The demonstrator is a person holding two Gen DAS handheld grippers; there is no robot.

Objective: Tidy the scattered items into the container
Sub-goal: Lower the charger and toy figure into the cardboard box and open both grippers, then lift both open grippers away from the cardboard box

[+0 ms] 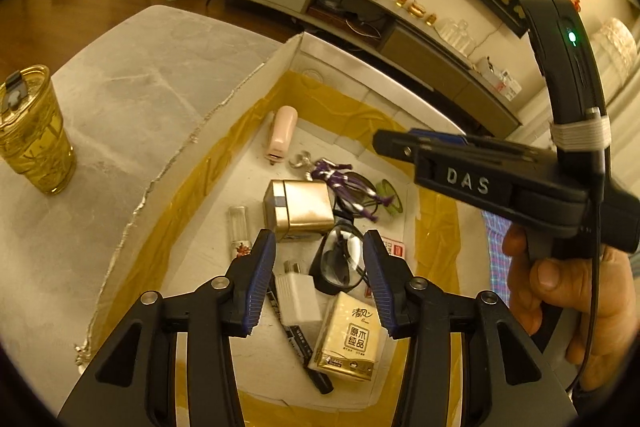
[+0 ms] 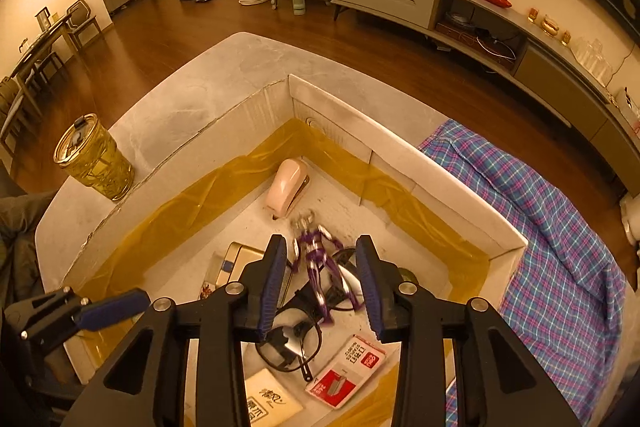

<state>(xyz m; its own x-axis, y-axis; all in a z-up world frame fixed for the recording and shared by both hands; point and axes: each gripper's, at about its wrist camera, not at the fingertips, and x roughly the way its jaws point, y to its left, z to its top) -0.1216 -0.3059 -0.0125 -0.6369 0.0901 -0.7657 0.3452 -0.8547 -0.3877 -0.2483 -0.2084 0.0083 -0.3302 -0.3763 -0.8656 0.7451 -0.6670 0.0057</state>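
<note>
A white cardboard box (image 1: 240, 95) (image 2: 400, 151) lined with yellow tape holds several items. Among them are a pink stapler (image 1: 282, 131) (image 2: 286, 187), a gold case (image 1: 300, 207), black glasses (image 1: 340, 263) (image 2: 288, 343), a white charger (image 1: 298, 297), a tissue pack (image 1: 348, 343) and a staples box (image 2: 346, 371). My left gripper (image 1: 319, 239) hangs open over the glasses and charger, touching nothing. Over the box's middle, my right gripper (image 2: 321, 241) (image 1: 400, 143) is open. A blurred purple figure (image 2: 316, 259) (image 1: 340, 183) lies between and below its fingers, clear of the pads.
The box rests on a grey marble table (image 1: 120, 87). A gold lidded cup (image 1: 34, 131) (image 2: 94, 157) stands at the table's left. A blue plaid cloth (image 2: 540, 227) lies right of the box. A person's hand (image 1: 560, 291) holds the right gripper's handle.
</note>
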